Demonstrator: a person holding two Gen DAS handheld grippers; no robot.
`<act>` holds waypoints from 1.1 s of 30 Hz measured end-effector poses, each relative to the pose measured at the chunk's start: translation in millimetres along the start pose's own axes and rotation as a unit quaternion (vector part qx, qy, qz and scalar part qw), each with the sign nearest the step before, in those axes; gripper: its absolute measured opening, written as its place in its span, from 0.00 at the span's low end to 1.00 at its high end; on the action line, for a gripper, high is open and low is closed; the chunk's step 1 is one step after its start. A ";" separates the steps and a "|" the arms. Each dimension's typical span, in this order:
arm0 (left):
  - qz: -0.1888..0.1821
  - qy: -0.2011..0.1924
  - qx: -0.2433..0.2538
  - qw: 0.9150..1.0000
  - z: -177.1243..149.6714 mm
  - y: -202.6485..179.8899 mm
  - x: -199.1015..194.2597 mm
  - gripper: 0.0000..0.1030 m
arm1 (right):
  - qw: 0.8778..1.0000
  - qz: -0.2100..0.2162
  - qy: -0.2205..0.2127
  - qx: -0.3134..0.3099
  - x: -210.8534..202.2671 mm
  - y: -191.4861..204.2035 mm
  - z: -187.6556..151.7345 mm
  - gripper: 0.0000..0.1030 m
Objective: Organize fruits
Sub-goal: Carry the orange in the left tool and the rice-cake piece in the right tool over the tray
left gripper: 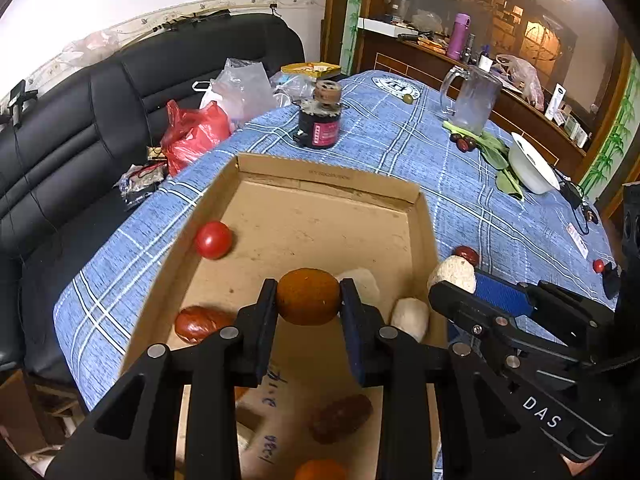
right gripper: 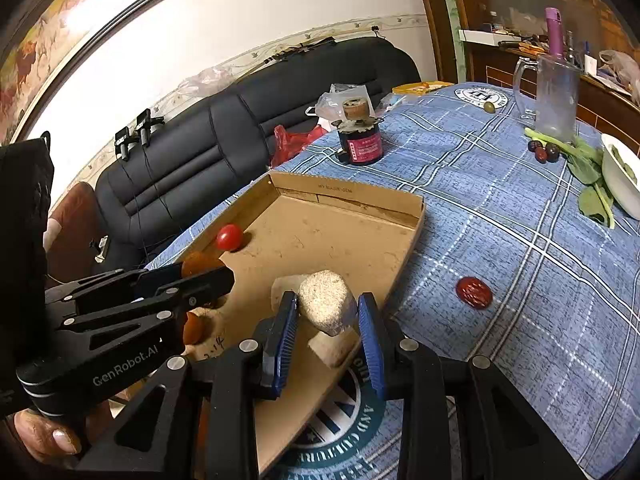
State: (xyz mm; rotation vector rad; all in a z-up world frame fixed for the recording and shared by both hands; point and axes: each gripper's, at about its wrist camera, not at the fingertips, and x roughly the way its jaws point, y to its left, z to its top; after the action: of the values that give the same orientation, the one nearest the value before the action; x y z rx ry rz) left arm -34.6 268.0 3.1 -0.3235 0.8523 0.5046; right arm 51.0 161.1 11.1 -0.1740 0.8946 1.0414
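My left gripper (left gripper: 308, 298) is shut on an orange fruit (left gripper: 308, 296) and holds it over the cardboard box (left gripper: 332, 184). My right gripper (right gripper: 327, 316) is shut on a pale rough lump (right gripper: 326, 300) at the box's right wall (right gripper: 404, 264); it also shows in the left wrist view (left gripper: 452, 274). In the box lie a red tomato (left gripper: 213, 239), a dark red date (left gripper: 200, 323), two pale pieces (left gripper: 410, 316) and, under the left gripper, another date (left gripper: 340, 418) and an orange (left gripper: 320, 470). A red date (right gripper: 474, 292) lies on the cloth to the right of the box.
The blue checked tablecloth (right gripper: 500, 220) carries a black and pink can (left gripper: 320, 126), a glass mug (left gripper: 476, 100), a white bowl (left gripper: 532, 164) with green leaves, dark fruits (right gripper: 542, 151), a green olive (left gripper: 408, 99) and a small tomato (left gripper: 598, 266). A black sofa (left gripper: 80, 140) with plastic bags stands left.
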 end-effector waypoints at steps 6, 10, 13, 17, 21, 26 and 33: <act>0.006 0.003 0.000 1.000 10.0 7.6 9.5 0.27 | 1.000 0.000 0.000 -0.004 10.3 3.5 9.1 0.30; 0.006 0.014 -0.005 1.000 21.2 14.7 23.7 0.27 | 1.000 -0.002 0.003 -0.004 21.3 2.2 18.0 0.30; 0.002 0.025 -0.009 1.000 31.5 18.2 36.7 0.27 | 1.000 -0.002 0.009 0.000 34.5 -0.8 26.1 0.30; -0.004 0.049 -0.015 0.999 47.1 19.2 59.3 0.27 | 1.000 -0.005 0.017 0.005 51.6 -3.8 36.8 0.30; 0.011 0.059 -0.008 0.998 58.5 16.6 76.0 0.27 | 1.000 -0.010 0.024 0.001 65.3 -4.7 44.6 0.30; 0.026 0.074 -0.011 0.997 66.2 18.5 95.1 0.27 | 0.999 -0.016 0.030 -0.003 75.1 -5.8 47.2 0.30; 0.040 0.083 -0.015 0.996 71.1 20.9 108.8 0.27 | 0.998 -0.026 0.047 -0.013 88.0 -5.0 46.4 0.30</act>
State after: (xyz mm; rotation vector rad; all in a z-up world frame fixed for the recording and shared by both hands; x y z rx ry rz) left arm 59.0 350.2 -39.2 -0.3635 1.0233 0.5712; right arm 98.4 241.9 -22.9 -0.2689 0.9575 1.0030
